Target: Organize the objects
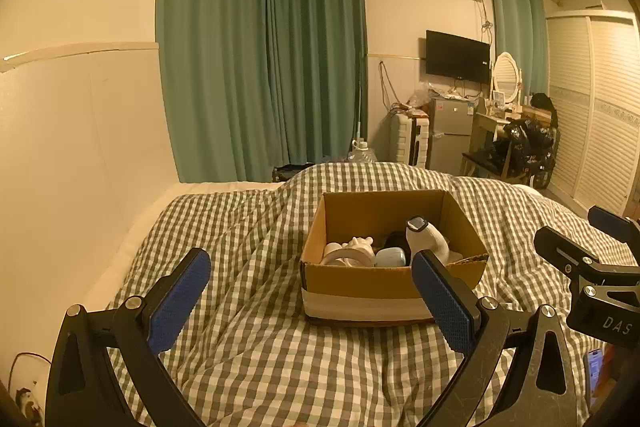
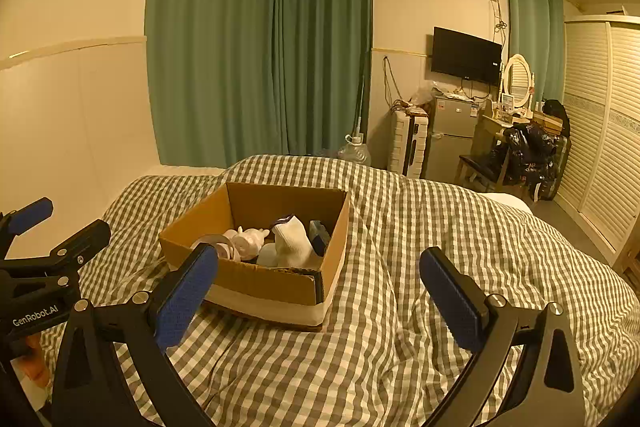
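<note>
An open cardboard box [image 1: 384,283] [image 2: 256,277] sits on the checked bed cover. Inside it lie a white sock [image 1: 426,241] [image 2: 294,241], a white figurine [image 1: 360,247] [image 2: 250,241], a roll of tape [image 1: 340,257] [image 2: 218,243], a pale blue case [image 1: 390,257] and a dark item. My left gripper [image 1: 316,295] is open and empty, just in front of the box. My right gripper [image 2: 320,291] is open and empty, to the box's front right. Each gripper shows at the edge of the other's view, the right one [image 1: 576,239] and the left one [image 2: 60,223].
The green-and-white checked duvet [image 1: 260,347] [image 2: 440,227] covers the bed. A white wall [image 1: 60,147] runs along the left. Beyond the bed stand green curtains, a small fridge [image 1: 450,131], a dressing table with a mirror, a chair with clothes and a wardrobe. A phone [image 1: 594,367] lies at the right edge.
</note>
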`<state>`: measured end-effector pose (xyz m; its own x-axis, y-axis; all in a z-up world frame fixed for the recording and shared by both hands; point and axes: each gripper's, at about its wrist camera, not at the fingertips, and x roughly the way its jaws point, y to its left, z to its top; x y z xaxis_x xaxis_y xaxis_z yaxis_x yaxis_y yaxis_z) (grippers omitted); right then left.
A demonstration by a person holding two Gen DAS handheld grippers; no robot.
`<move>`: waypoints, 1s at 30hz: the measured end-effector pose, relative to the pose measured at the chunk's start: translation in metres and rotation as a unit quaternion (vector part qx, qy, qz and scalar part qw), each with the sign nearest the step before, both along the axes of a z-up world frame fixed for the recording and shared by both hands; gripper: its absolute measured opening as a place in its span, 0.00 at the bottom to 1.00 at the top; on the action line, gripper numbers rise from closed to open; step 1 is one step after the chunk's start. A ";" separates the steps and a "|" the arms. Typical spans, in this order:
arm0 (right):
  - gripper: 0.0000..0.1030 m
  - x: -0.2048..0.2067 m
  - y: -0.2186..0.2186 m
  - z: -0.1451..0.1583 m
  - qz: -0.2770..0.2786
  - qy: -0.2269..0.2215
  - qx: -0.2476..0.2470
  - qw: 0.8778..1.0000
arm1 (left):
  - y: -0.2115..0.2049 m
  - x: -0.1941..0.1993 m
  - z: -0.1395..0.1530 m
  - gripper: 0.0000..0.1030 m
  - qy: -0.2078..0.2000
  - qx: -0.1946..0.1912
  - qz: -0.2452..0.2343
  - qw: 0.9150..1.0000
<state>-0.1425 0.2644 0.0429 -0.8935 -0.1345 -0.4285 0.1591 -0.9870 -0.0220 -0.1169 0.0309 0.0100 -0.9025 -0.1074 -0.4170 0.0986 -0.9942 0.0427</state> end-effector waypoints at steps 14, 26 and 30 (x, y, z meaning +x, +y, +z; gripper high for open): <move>0.98 0.001 0.000 -0.001 0.001 0.000 0.002 1.000 | 0.001 0.001 0.000 1.00 0.000 -0.002 0.000 1.000; 0.98 0.002 -0.001 -0.003 0.001 0.000 0.003 1.000 | 0.001 0.002 0.001 1.00 0.000 -0.002 0.000 1.000; 0.98 0.002 -0.001 -0.003 0.002 -0.001 0.003 1.000 | 0.001 0.003 0.001 1.00 0.000 -0.002 -0.001 1.000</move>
<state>-0.1401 0.2632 0.0403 -0.8925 -0.1350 -0.4305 0.1626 -0.9863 -0.0280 -0.1139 0.0322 0.0108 -0.9028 -0.1073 -0.4164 0.0964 -0.9942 0.0473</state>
